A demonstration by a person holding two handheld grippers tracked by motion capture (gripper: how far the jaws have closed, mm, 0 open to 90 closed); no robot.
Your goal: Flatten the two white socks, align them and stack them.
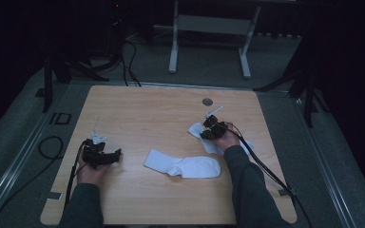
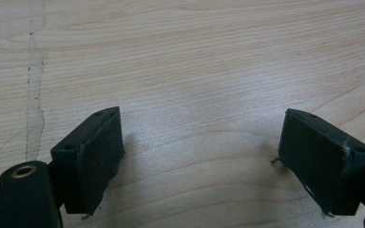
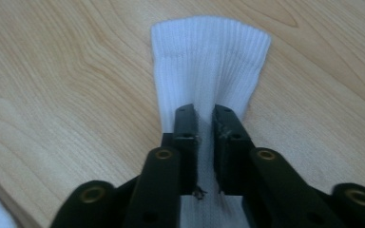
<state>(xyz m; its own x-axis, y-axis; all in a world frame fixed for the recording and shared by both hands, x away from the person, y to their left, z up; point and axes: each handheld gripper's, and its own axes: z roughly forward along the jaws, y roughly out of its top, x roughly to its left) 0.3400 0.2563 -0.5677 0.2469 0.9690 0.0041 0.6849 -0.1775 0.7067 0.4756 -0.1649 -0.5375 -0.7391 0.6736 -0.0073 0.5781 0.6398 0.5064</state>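
Item one, far left: left hand-held gripper (image 1: pixel 116 155), resting low over bare table (image 1: pixel 147 109), jaws spread wide with nothing between them. The left gripper view confirms this: two black pads (image 2: pixel 97 156) well apart, plain wood grain between, no cloth near.

Item two, centre: white sock (image 1: pixel 183 166), lying flat on the table near the front edge, toe toward the right, cuff toward the left. It lies loose, touched by neither tool, well apart from the left hand-held gripper and near the person's right sleeve (image 1: pixel 247 185).

Item three, right: second white sock (image 1: pixel 197 129), lying partly under the right hand. Right hand-held gripper (image 1: pixel 208 130) sits on it; in the right gripper view the jaws stand narrow, pinching a fold of the ribbed cuff end (image 3: pixel 209 61), which stretches flat on the wood beyond the tips.

Item four, far edge: small round grey disc (image 1: pixel 207 101), set in the table top, unused.

Status, as a judgement: the work appears to be pairing or folding the two socks. One sock is gripped and not yet lifted; the other waits untouched. Bringing the two together, and any folding, remains to be done.
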